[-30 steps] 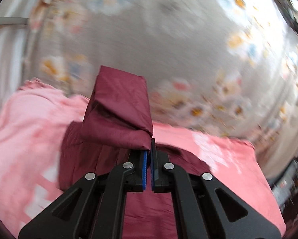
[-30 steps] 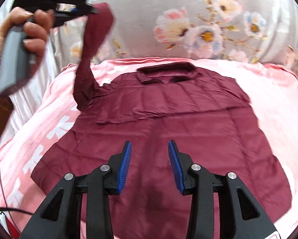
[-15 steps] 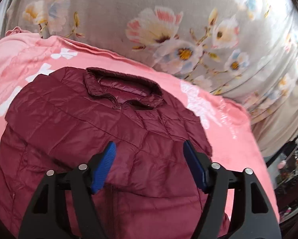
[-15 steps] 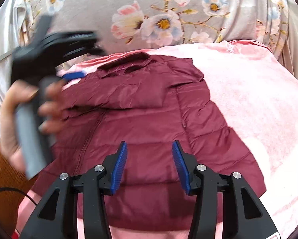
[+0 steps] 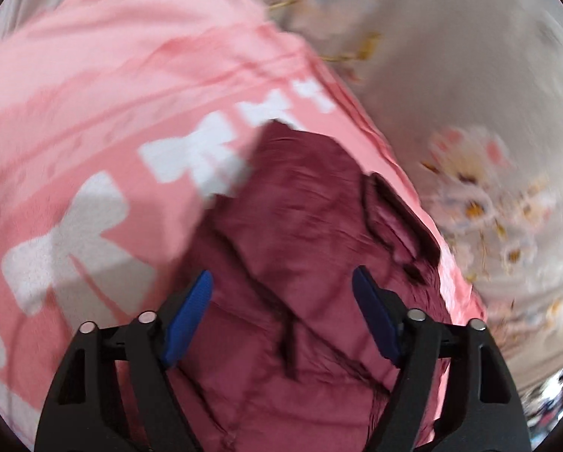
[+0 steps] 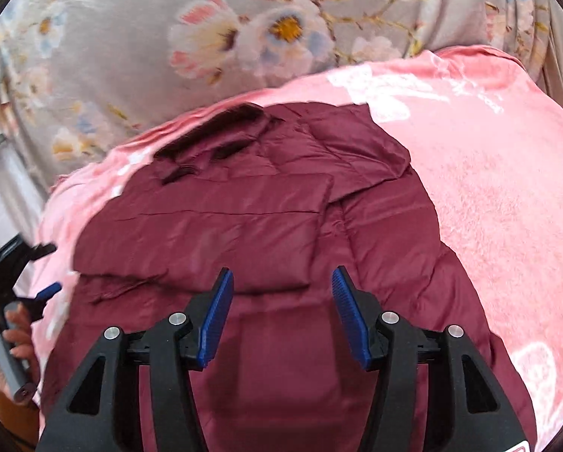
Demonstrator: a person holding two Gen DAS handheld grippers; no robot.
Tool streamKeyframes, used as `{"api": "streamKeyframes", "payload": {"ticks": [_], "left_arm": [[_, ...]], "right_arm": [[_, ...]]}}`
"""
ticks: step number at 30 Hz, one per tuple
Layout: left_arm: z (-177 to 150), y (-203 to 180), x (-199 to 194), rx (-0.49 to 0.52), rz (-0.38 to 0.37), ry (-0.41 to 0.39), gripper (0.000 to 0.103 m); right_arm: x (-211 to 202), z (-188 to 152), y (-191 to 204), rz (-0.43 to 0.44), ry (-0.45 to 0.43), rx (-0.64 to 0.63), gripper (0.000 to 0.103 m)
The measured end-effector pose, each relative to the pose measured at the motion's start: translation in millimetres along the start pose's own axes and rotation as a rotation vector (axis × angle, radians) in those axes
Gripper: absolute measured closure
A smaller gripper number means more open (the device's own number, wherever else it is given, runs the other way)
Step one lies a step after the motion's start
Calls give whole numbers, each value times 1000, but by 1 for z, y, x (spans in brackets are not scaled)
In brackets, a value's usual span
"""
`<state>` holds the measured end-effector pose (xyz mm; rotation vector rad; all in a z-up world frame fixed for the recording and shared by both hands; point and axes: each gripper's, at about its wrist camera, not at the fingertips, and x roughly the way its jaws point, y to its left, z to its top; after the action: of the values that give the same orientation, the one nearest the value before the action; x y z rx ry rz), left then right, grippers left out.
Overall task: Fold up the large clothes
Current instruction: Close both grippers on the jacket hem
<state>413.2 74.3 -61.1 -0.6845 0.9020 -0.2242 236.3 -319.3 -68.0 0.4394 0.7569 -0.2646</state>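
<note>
Left gripper (image 5: 283,314): jaws stand wide apart with nothing between the blue pads; they hang over the jacket without touching it. The view is blurred.
Left gripper seen from the right wrist: far out to the right gripper's left, at the blanket's edge, held in a hand (image 6: 16,333) wrapped round its grey handle.
Right gripper (image 6: 281,314): jaws partly apart and have just been opening; nothing is between them, and the pads hover clear of the cloth.
Jacket (image 6: 266,222): a maroon quilted puffer jacket, lying flat directly below and ahead of both grippers.
Sleeve (image 6: 206,226): folded across the jacket's chest, just ahead of the right gripper's fingertips, running to its left.
Collar (image 6: 209,143): at the far end of the jacket from the right gripper; in the left wrist view it lies ahead and to the right of the jaws.
Blanket (image 6: 488,173): pink fleece with white bow shapes, under the jacket and spreading out on both sides of the grippers.
Floral cloth (image 6: 243,30): grey fabric with pink and white flowers, beyond the blanket's far edge.
</note>
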Motion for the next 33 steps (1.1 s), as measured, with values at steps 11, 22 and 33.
{"api": "streamKeyframes", "payload": {"ticks": [11, 22, 33], "left_arm": [[19, 12, 45, -88, -48, 84, 101], [12, -5, 18, 82, 73, -75, 103], [-11, 10, 48, 147, 208, -28, 103]], "right_arm": [[-5, 39, 38, 25, -97, -121, 101], [22, 52, 25, 3, -71, -132, 102], [68, 26, 6, -23, 97, -77, 102]]}}
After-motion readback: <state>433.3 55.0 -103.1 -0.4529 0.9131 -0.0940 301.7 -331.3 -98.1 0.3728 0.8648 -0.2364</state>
